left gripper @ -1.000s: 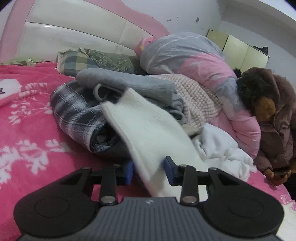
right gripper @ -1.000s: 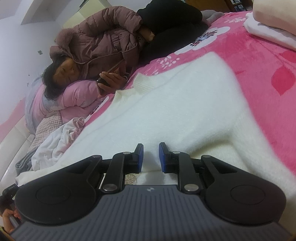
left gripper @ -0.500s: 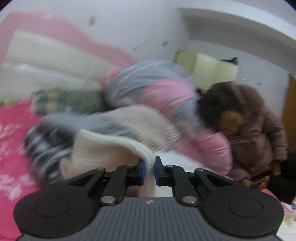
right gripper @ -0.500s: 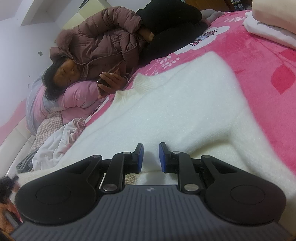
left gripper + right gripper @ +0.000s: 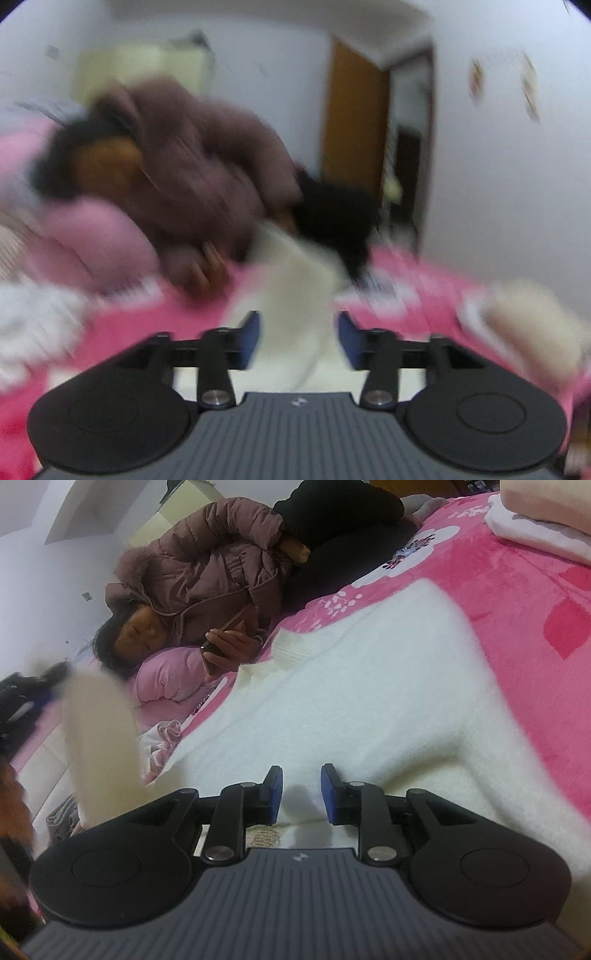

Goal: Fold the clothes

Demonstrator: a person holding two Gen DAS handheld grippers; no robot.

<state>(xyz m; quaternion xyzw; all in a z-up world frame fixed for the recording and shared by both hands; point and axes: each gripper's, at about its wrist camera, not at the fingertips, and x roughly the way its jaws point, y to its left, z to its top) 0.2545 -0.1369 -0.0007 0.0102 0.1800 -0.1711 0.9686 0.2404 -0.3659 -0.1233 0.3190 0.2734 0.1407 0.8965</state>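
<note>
A white fluffy sweater (image 5: pixel 369 701) lies spread on the pink blanket (image 5: pixel 517 590). My right gripper (image 5: pixel 301 794) rests low on the sweater near its edge. Its jaws are opening a little, fabric lies between them, and the pads do not visibly press it. The left wrist view is heavily blurred. My left gripper (image 5: pixel 300 332) has its jaws opening wide, and the sweater's sleeve (image 5: pixel 295 291) runs between them without a clear pinch. In the right wrist view the same sleeve (image 5: pixel 99 738) hangs lifted at the far left.
A person in a brown padded jacket (image 5: pixel 207 572) lies across the bed with a phone, just beyond the sweater. Folded cream and white items (image 5: pixel 535 524) are stacked at the right. Crumpled pale clothes (image 5: pixel 33 317) lie left. A brown door (image 5: pixel 354 129) stands behind.
The left gripper shut on the sleeve, swung it right from the clothes pile toward the person and door, then parted its jaws. The sleeve entered the right view. The right gripper stayed in place.
</note>
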